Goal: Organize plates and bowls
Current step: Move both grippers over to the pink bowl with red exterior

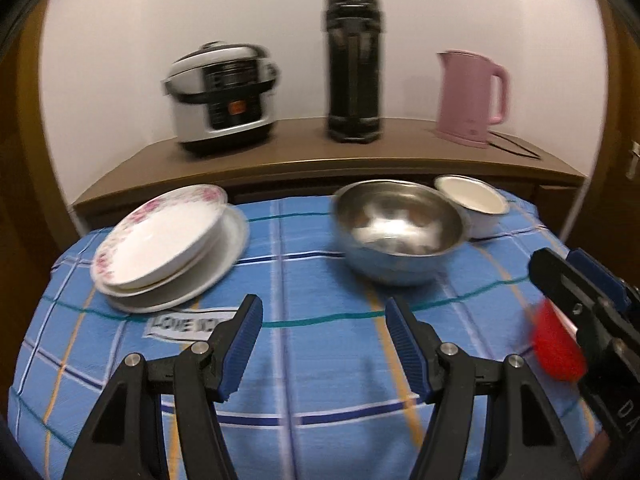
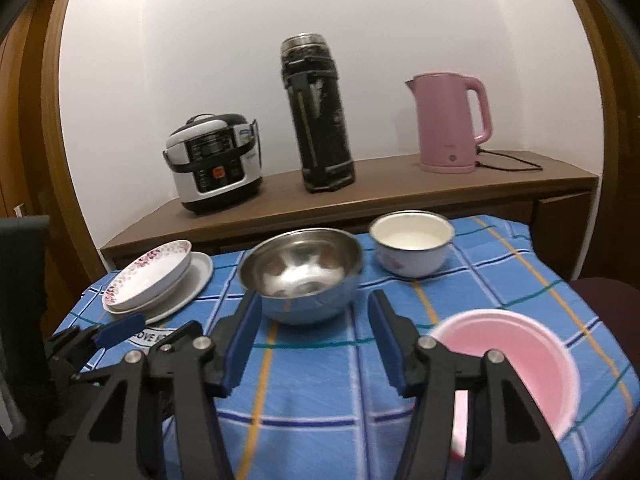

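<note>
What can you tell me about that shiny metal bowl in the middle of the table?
The metal bowl looks like polished steel, round and deep, with a thin rolled rim. It stands upright and looks empty, with only blurry reflections inside. It rests on the blue checked cloth, between the stacked plates and the white enamel bowl, touching neither.

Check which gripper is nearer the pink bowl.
Right. The right gripper is open with the pink bowl just beside its right finger. The left gripper is open too, further left, toward the plate stack.
</note>
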